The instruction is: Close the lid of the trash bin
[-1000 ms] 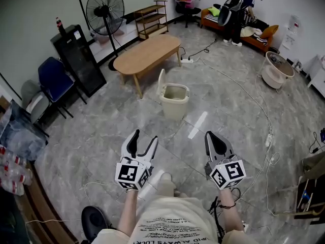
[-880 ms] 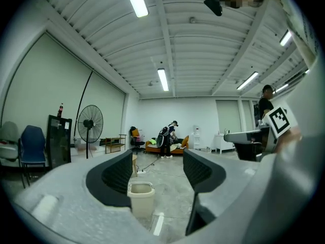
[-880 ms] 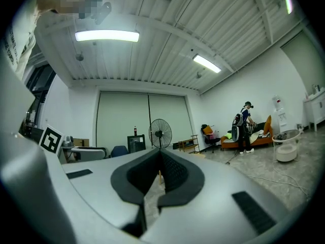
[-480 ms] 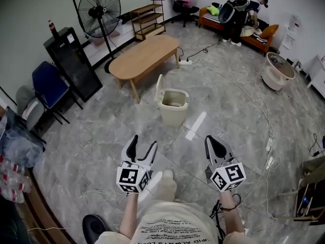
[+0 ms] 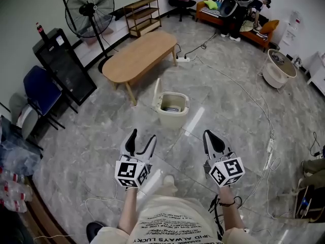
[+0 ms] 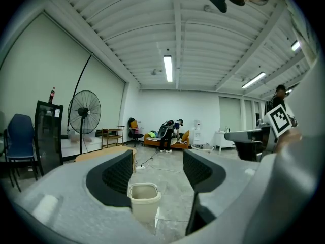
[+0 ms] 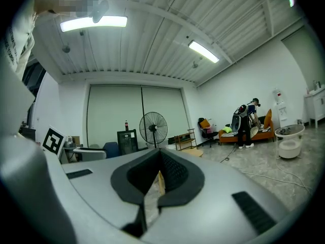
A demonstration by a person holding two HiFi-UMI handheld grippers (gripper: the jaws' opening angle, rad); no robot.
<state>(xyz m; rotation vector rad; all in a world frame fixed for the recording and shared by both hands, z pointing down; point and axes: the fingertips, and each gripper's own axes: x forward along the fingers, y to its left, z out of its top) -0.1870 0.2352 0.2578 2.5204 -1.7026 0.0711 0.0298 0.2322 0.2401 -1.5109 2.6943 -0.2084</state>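
Observation:
A beige trash bin stands on the marble floor ahead of me, its lid swung up on the bin's left side. Something lies inside it. My left gripper is held level, short of the bin, open and empty. In the left gripper view the bin shows between the spread jaws of the left gripper. My right gripper hangs level to the right, shut with nothing in it. In the right gripper view, the right gripper leaves only a thin slit between its pads.
An oval wooden table stands just behind the bin, with a power strip and cables on the floor to the right. A fan, black cabinet and blue chair line the left. A person bends at the far couch.
Both grippers have advanced toward the bin, which now sits nearer and lower in the head view. The lid still stands up. The right gripper stays shut.

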